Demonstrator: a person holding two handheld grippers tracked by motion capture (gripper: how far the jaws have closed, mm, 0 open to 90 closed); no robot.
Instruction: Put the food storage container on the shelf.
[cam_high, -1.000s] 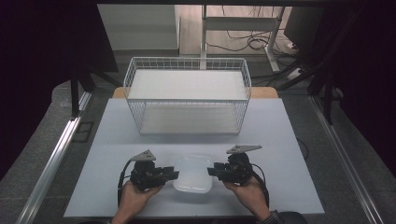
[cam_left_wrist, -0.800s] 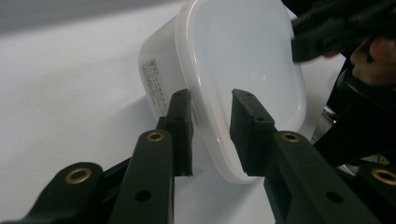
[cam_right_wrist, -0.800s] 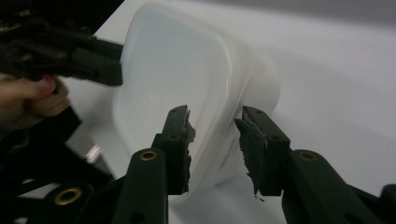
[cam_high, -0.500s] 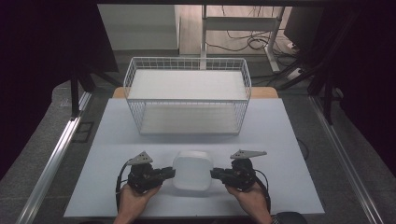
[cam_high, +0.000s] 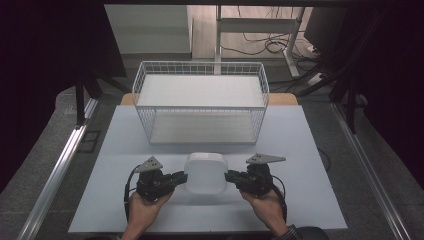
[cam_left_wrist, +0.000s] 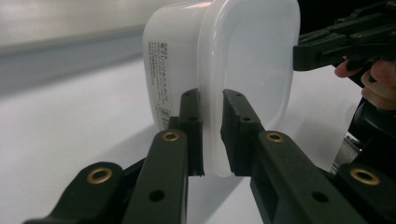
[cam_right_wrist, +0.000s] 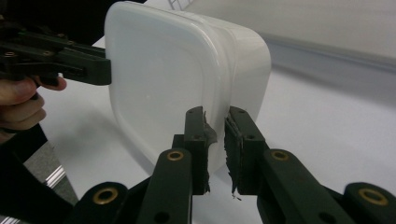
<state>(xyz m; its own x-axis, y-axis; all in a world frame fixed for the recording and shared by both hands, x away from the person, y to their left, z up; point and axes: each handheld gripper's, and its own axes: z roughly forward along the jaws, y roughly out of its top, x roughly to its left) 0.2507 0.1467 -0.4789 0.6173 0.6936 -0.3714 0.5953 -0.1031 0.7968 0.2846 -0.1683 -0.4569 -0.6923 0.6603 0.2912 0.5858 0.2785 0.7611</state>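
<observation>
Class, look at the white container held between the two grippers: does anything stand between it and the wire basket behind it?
Nothing visible does. The white container is held by the left gripper and right gripper; only bare table lies before the wire basket.

- Pale grey flat rectangular tabletop (cam_high: 310, 150), centre to bottom of frame.
- White wire-mesh rectangular basket (cam_high: 201, 106) stands on it, upper centre, w/ white liner inside.
</observation>
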